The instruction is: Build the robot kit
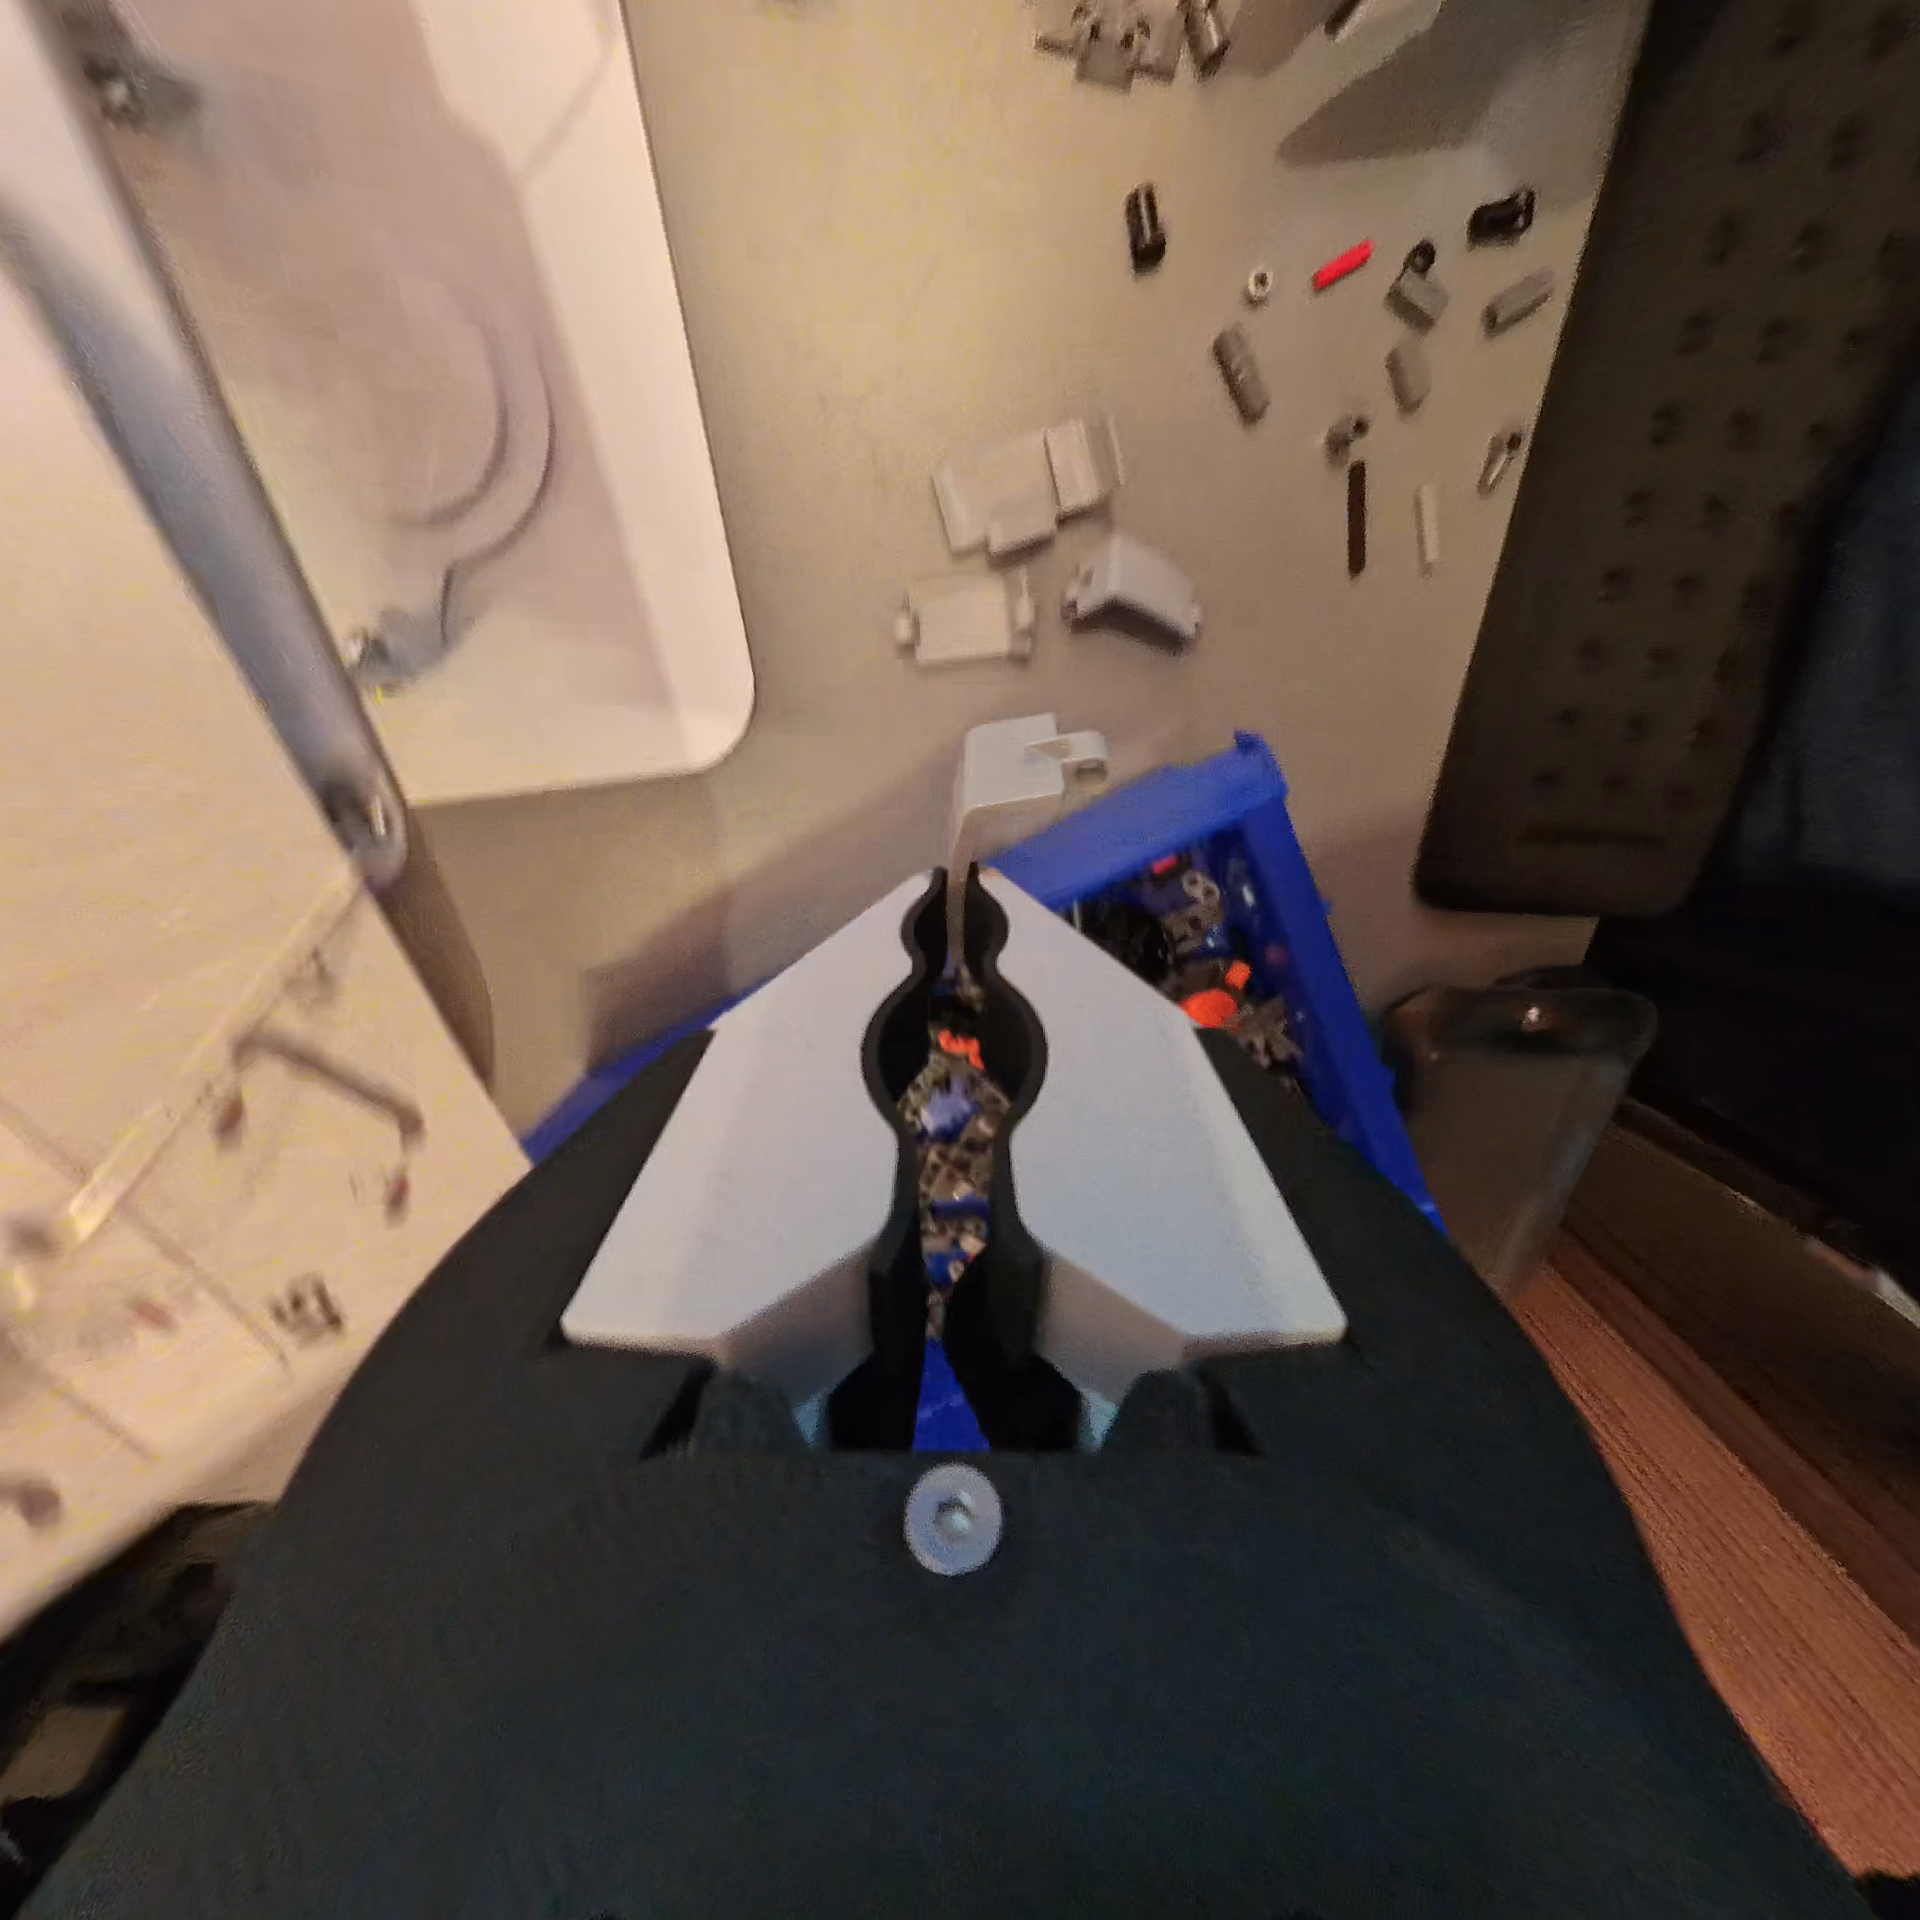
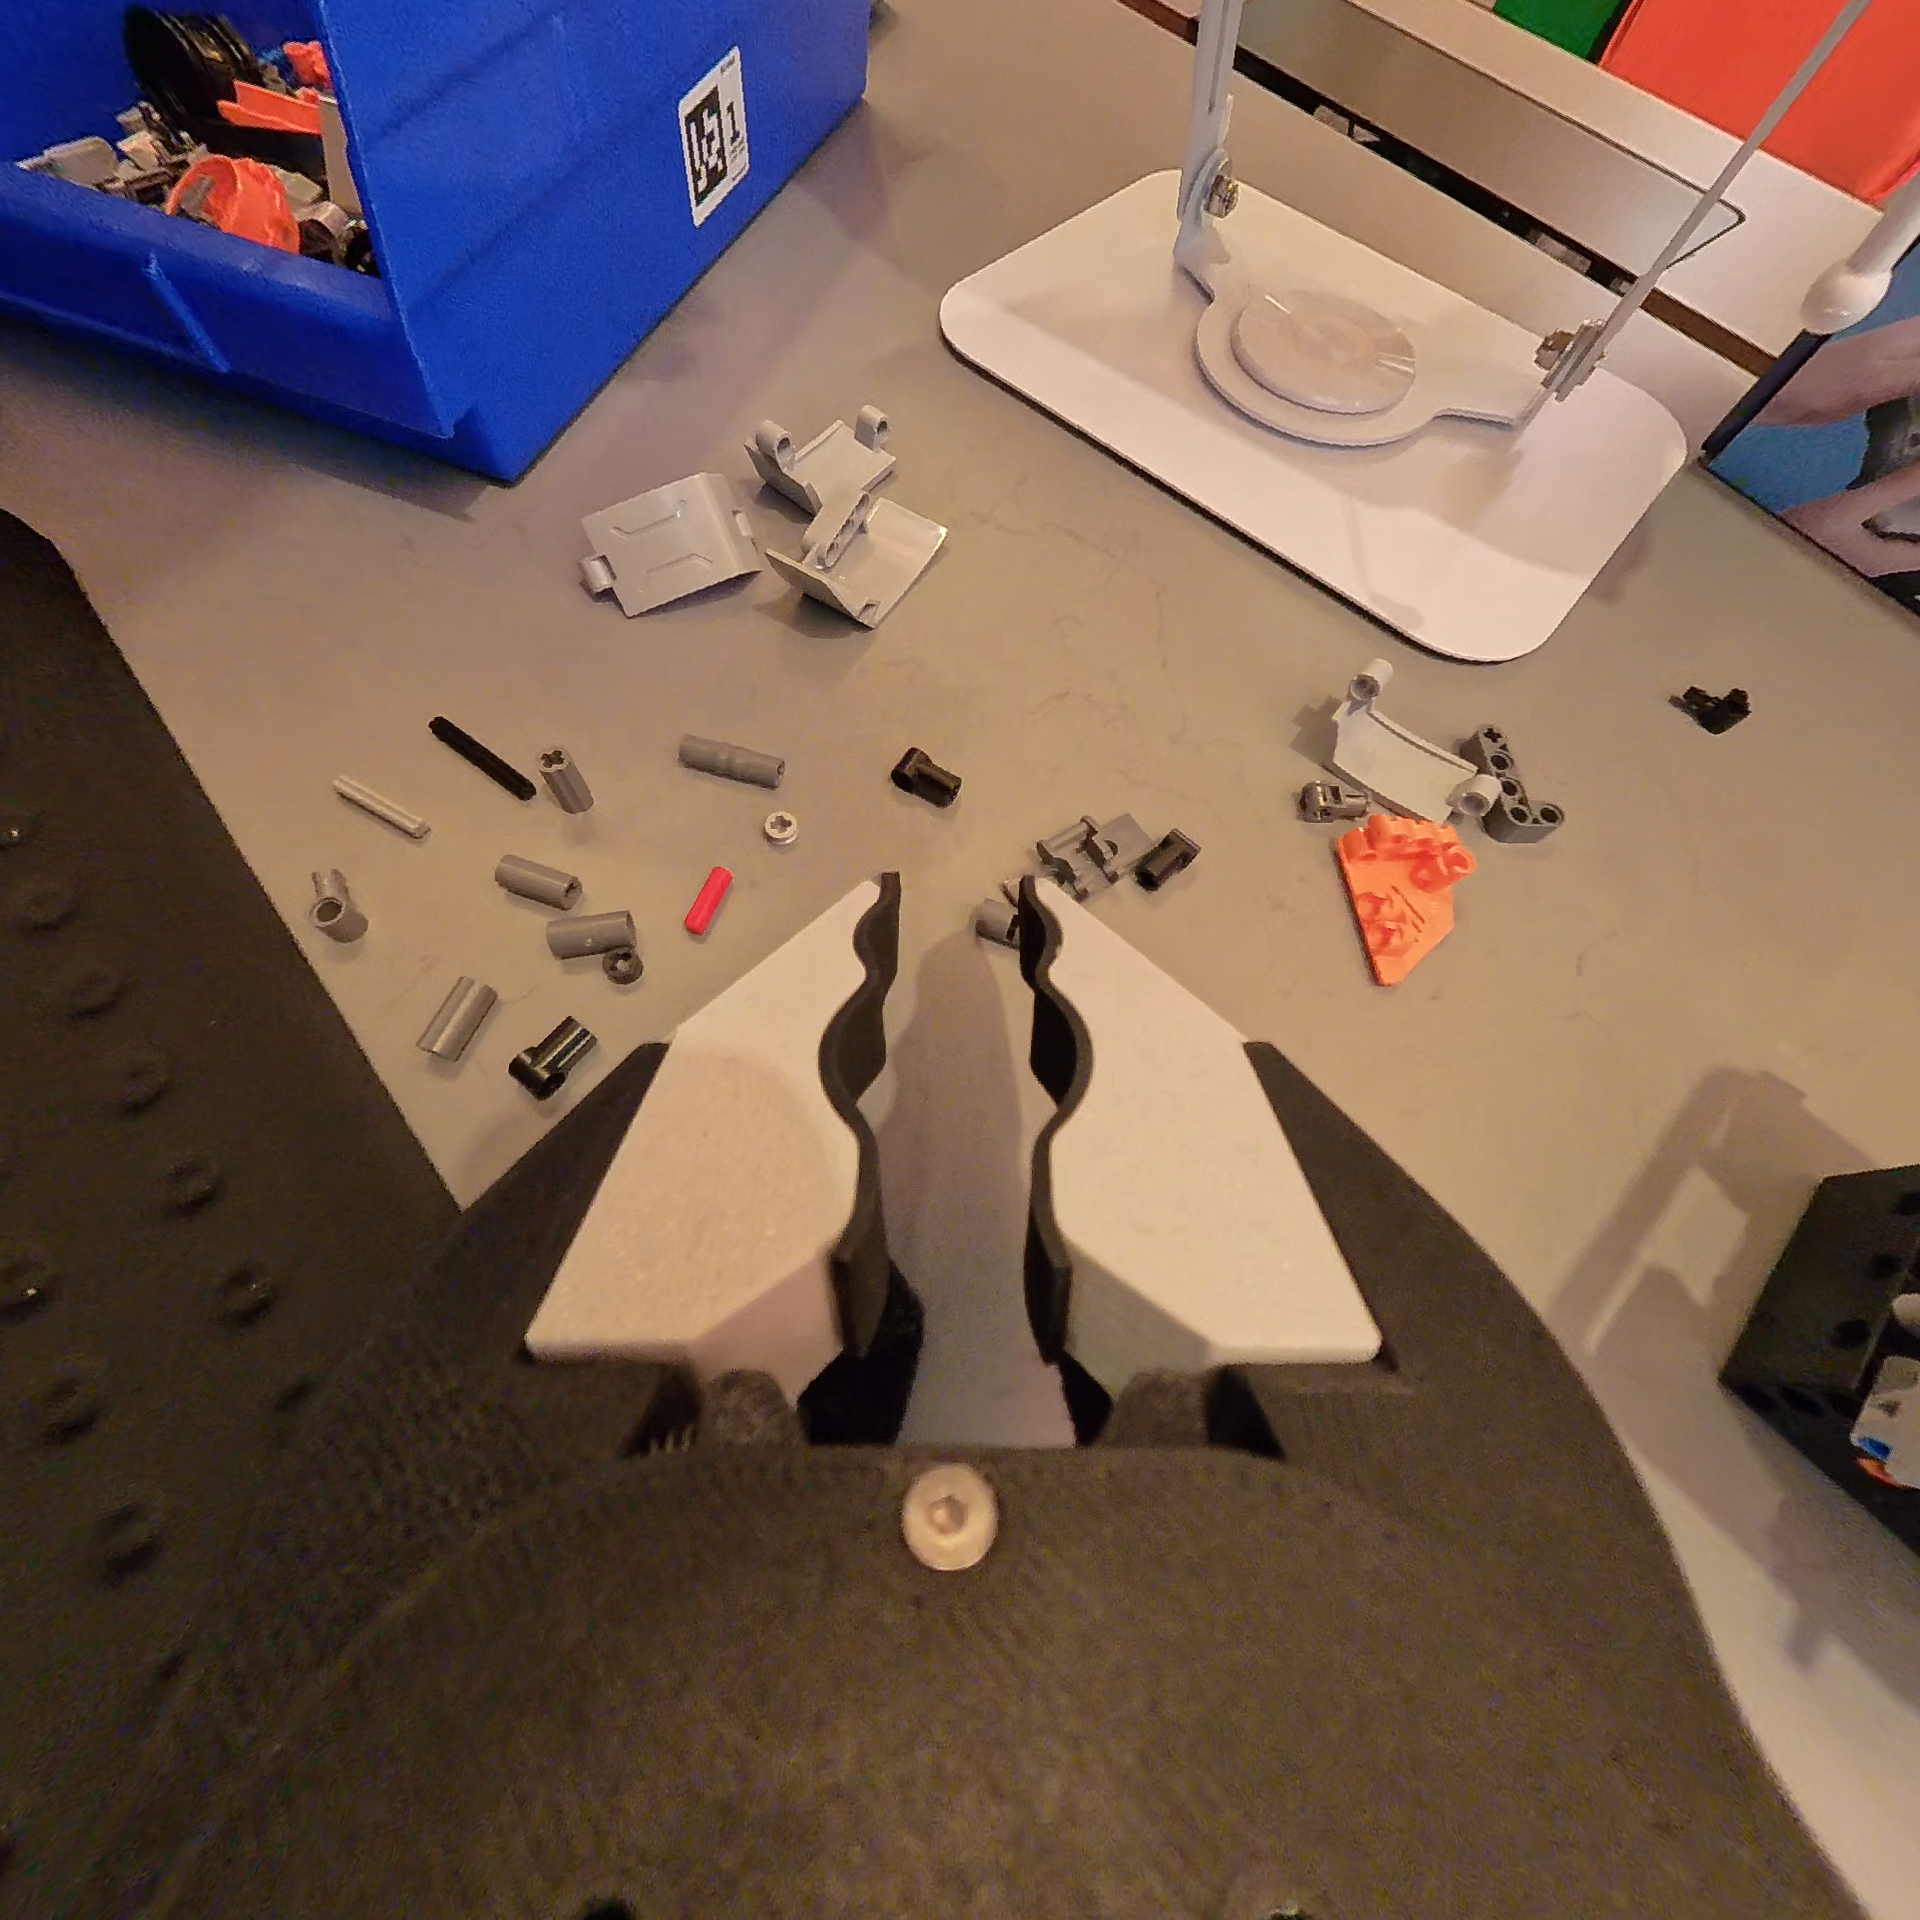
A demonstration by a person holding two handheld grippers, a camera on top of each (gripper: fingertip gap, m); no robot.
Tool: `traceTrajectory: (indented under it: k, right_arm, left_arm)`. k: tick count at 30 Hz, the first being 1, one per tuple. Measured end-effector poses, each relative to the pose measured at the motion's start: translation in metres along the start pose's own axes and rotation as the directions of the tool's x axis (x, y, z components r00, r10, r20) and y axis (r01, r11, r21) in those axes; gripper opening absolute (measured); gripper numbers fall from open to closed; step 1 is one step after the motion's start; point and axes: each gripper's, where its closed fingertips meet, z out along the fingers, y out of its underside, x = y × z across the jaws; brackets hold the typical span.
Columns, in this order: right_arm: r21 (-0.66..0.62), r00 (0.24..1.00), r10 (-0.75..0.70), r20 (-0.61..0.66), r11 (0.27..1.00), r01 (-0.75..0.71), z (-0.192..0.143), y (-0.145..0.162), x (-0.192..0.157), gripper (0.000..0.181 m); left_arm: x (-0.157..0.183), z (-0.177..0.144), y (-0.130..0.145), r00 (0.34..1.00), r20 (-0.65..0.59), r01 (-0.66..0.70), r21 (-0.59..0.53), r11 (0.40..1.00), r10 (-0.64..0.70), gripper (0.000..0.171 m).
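Left claw (image 1: 961,883) was clamped on a thin edge of a light grey panel piece (image 1: 1013,774), lifted above the blue bin (image 1: 1288,883), so it hung free. Right claw (image 2: 958,894) stood apart, empty, low over small grey connectors (image 2: 1086,847) on the counter (image 2: 1143,644).

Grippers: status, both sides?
Left hand-held gripper shut on grey panel piece, above blue bin. Right hand-held gripper open, empty, over scattered small parts.
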Motion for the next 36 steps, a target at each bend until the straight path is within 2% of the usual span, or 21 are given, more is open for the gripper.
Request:
traceTrajectory:
  k: [4, 11, 15, 17, 20, 23, 26, 29, 33, 36]
  right_arm:
    - [0.010, 1.000, 0.002, -0.004, 1.000, -0.002, -0.001, -0.001, 0.001, 0.020]
    - [0.016, 1.000, 0.005, -0.003, 1.000, -0.005, -0.002, -0.002, 0.001, 0.020]
    - [0.015, 1.000, 0.004, 0.001, 1.000, -0.004, -0.002, -0.002, 0.000, 0.020]
    - [0.016, 1.000, 0.005, 0.001, 1.000, -0.005, -0.002, -0.002, 0.000, 0.020]
    - [0.015, 1.000, 0.006, 0.004, 1.000, -0.006, -0.001, -0.002, 0.000, 0.020]
    - [0.017, 1.000, 0.007, 0.003, 1.000, -0.007, -0.002, -0.002, 0.000, 0.020]
    - [0.022, 1.000, 0.014, 0.002, 1.000, -0.014, -0.002, -0.003, 0.001, 0.020]
    - [0.027, 1.000, 0.017, 0.001, 0.999, -0.017, -0.003, -0.004, 0.002, 0.020]
    - [0.025, 1.000, 0.015, 0.004, 1.000, -0.016, -0.002, -0.003, 0.001, 0.020]
    - [0.020, 1.000, 0.012, 0.008, 1.000, -0.013, -0.002, -0.003, 0.000, 0.020]
  left_arm:
    - [0.004, 0.034, -0.035, 0.995, -0.019, -0.102, -0.040, 0.994, 0.101, 0.000]
    - [0.025, 0.086, -0.045, 0.978, -0.118, -0.187, -0.141, 0.972, 0.171, 0.001]
    - [0.031, 0.104, -0.046, 0.973, -0.188, -0.161, -0.138, 0.977, 0.133, 0.003]
    - [0.026, 0.109, -0.043, 0.978, -0.161, -0.151, -0.140, 0.979, 0.128, 0.008]
    - [0.028, 0.106, -0.044, 0.978, -0.189, -0.110, -0.093, 0.990, 0.091, 0.020]
    - [0.027, 0.083, -0.042, 0.981, -0.178, -0.084, -0.016, 0.996, 0.080, 0.022]
    - [0.025, 0.038, -0.017, 0.989, -0.143, -0.038, 0.019, 0.999, 0.040, 0.021]
    - [0.029, 0.005, 0.036, 0.988, -0.147, 0.047, -0.036, 0.998, -0.052, 0.023]
    - [0.038, 0.005, 0.122, 0.962, -0.171, 0.174, -0.225, 0.959, -0.215, 0.030]
    - [0.054, 0.025, 0.169, 0.926, -0.217, 0.225, -0.339, 0.913, -0.309, 0.035]
